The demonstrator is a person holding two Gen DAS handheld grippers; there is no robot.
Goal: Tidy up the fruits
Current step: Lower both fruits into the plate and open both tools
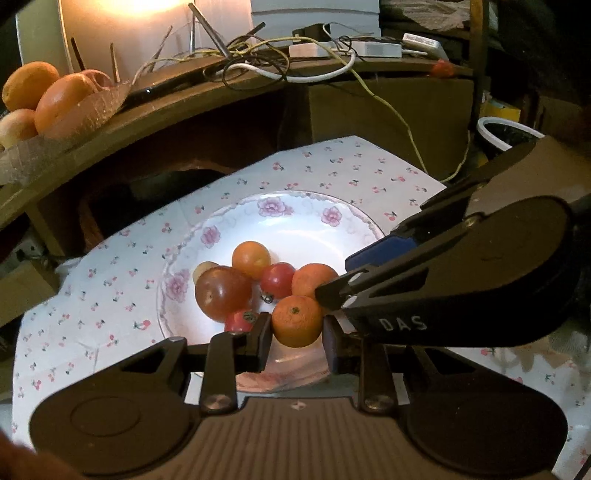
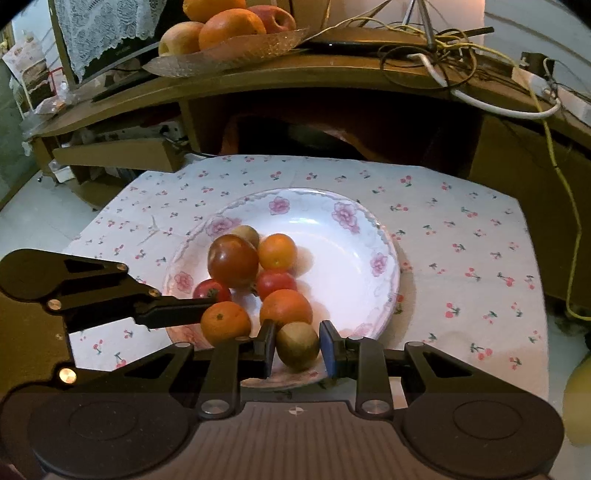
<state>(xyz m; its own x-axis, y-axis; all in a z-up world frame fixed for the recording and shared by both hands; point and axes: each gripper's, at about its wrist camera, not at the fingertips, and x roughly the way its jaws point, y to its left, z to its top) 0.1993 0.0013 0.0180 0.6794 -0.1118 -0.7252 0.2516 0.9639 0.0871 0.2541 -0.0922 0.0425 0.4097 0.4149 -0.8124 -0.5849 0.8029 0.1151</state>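
Your left gripper [image 1: 297, 338] is clamped on a small orange tangerine [image 1: 297, 320], your right gripper [image 2: 297, 349] on a brownish-green round fruit [image 2: 297, 345], both over the near rim of the floral plate [image 2: 384, 243]. Plate holds tomatoes [image 2: 232, 260] and more tangerines [image 2: 277, 251].

- cherry-print cloth [image 2: 461, 229] covers table, centre
- brown wooden shelf [image 2: 295, 79] arcs across at 12 o'clock
- tangled cables [image 2: 443, 48] on shelf, 1 o'clock
- lace cloth [image 2: 99, 33] hangs at 11 o'clock
- white power strip [image 1: 343, 50], 12 o'clock, left wrist view
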